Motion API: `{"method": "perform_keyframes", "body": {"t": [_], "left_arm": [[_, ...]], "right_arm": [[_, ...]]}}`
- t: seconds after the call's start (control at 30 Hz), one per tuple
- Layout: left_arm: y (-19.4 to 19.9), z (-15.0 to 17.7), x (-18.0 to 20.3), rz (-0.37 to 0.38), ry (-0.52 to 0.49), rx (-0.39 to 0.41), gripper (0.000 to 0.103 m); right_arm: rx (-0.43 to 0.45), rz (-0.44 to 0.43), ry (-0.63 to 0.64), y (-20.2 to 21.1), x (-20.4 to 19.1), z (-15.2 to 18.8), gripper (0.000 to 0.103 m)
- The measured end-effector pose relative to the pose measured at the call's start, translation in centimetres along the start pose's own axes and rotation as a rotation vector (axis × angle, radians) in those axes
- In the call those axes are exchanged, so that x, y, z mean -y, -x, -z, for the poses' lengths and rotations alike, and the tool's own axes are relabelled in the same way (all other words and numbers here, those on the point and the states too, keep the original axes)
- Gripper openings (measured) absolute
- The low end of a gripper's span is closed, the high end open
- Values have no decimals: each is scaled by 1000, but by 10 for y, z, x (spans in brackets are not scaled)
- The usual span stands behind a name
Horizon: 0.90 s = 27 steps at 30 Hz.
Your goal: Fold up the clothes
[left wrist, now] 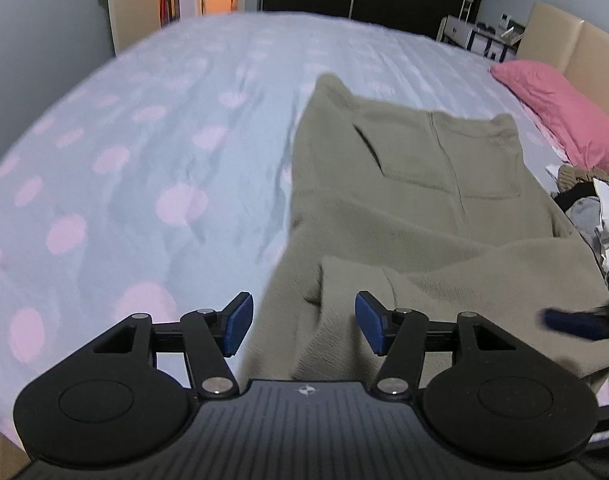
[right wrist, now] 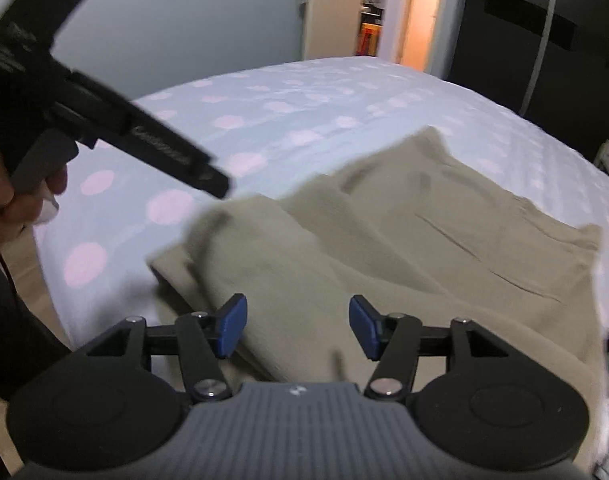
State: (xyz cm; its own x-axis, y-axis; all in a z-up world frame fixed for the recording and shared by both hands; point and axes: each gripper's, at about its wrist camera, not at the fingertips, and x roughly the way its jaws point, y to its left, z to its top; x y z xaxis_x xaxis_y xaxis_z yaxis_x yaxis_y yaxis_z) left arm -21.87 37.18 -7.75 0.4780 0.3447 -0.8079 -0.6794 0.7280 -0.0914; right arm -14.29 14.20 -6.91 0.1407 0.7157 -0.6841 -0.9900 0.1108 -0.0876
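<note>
An olive-green garment (left wrist: 408, 184) lies spread on the bed, waistband and pockets toward the far side, its near end folded over itself in a thick layer. My left gripper (left wrist: 302, 324) hovers over that near folded edge, jaws apart, blue pads clear of the cloth. In the right wrist view the same olive garment (right wrist: 384, 248) fills the middle. My right gripper (right wrist: 298, 328) stands open above its near edge with nothing pinched. The left gripper's body, held by a hand (right wrist: 20, 204), crosses the upper left of that view.
The bed (left wrist: 144, 160) has a pale blue cover with pink dots. A pink pillow (left wrist: 560, 108) lies against the beige headboard at right. A heap of mixed clothes (left wrist: 596, 216) sits at the right edge. A dark wardrobe and an open doorway stand beyond the bed.
</note>
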Motion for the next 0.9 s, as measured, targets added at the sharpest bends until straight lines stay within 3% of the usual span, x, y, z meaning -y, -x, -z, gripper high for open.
{"method": "perform_keyframes", "body": {"t": [0.2,0.33,0.5,0.7,0.9], "left_arm": [[-23,7,14,-18,-44,-77,52],[-44,15,25,-60,-80,-131,50],[-62,24,29,-89,-102,-177,50],[-25,9,29,-78,-99,-89,50],[-26,-46,18,-29,-79,-25,50]], "right_arm": [[-34,172,-104,42,78,49,61],[-114,262,-253,47,134,86,61],[-247,196,-464,23,170,127,61],[-195,178,-485,42,175,117,61],[-132,202,-497,57,220,84,61]]}}
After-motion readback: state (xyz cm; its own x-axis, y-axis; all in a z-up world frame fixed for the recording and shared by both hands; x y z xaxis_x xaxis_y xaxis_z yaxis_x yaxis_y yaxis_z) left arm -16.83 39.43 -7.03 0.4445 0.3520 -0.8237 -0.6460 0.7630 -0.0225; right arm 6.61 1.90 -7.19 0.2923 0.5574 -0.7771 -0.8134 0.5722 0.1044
